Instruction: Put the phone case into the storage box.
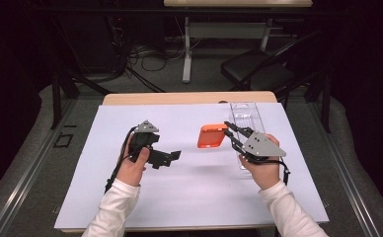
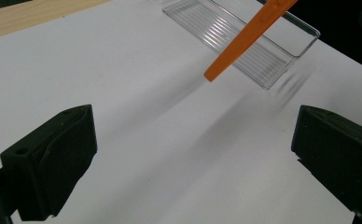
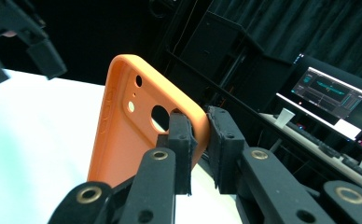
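right gripper (image 1: 227, 132) has its jaws clamped on one edge of the orange phone case (image 1: 211, 136), holding it above the white mat (image 1: 179, 192), just beside the clear plastic tray (image 1: 246, 118) at the mat's far right. left gripper (image 1: 174, 155) sits near the middle of the mat, jaws spread wide with nothing between them, well apart from the case.

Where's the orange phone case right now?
In the high view the orange phone case hangs above the white mat, right of centre, pinched at its edge by the right gripper, just left of the clear tray.
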A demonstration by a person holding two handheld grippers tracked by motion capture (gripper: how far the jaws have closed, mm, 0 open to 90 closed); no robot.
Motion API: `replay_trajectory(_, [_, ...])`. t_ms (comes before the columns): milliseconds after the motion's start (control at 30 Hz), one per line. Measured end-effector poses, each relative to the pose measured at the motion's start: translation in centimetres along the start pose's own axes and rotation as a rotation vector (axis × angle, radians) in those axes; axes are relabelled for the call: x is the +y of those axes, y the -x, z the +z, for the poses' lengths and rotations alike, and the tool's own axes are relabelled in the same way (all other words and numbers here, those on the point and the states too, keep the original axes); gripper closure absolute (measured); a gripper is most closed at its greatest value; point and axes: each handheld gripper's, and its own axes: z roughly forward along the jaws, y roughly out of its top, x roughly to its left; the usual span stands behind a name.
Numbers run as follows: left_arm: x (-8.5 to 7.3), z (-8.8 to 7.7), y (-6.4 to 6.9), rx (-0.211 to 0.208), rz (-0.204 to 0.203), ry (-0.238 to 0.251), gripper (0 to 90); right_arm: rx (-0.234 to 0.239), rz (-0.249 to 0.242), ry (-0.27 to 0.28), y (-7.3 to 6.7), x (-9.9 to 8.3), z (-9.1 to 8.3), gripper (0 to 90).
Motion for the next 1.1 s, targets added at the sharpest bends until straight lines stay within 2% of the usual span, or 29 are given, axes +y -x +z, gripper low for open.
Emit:
replay_trajectory(133, [0.0,-0.3,-0.1,-0.003,-0.005,0.013,0.4,0.007,-0.028,-0.009,1.2,0.3,0.2,80.7])
replay_trajectory(233, [-0.1,-0.4,-0.2,-0.004,-0.018,0.024,0.4,0.044,-0.06,0.011,2.0,0.2,0.4,80.7])
replay_trajectory(467, [-0.2,-0.4,-0.5,-0.004,-0.024,0.016,0.4,0.063,-0.073,-0.031,3.6,-0.2,1.0,80.7])
replay_trajectory(733, [-0.3,-0.3,-0.7,-0.008,-0.031,0.017,0.4,0.063,-0.041,-0.05,5.8,-0.6,1.9,80.8])
replay_trajectory(1000, [-0.4,-0.2,-0.8,-0.011,-0.035,0.017,0.4,0.064,-0.072,-0.105,7.4,-0.7,3.3,80.7])
replay_trajectory(1100, [-0.4,-0.1,-0.8,-0.012,-0.031,0.012,0.5,0.052,-0.053,-0.124,8.4,-0.9,3.9,80.7])
